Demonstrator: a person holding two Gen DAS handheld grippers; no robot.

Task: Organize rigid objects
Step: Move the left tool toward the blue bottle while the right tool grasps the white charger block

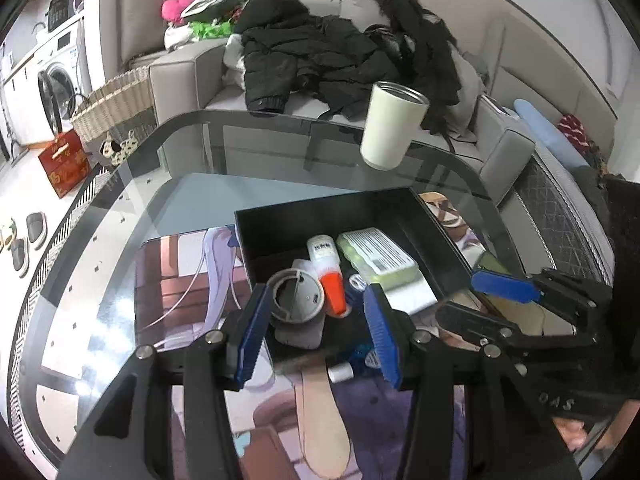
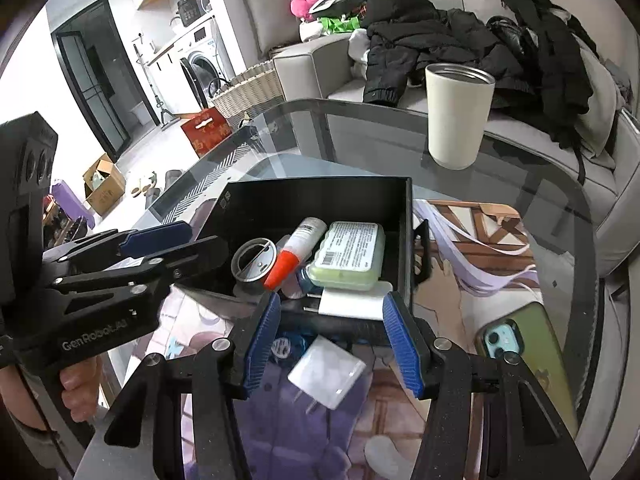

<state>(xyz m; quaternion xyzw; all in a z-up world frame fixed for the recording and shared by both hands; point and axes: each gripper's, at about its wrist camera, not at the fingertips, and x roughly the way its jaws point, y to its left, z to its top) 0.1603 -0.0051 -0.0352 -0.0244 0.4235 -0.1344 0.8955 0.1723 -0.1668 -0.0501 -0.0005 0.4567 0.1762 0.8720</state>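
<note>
Glass table [image 2: 520, 184]: black box [image 2: 320, 200] filled; both jaws empty.

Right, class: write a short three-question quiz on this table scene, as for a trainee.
1. True or false: the cup stands upright outside the box.
2. Which lies in the box? A phone; B green case; C basket.
3. What colour is the cap of the tube?
Key: 1 true; 2 B; 3 orange.
</note>
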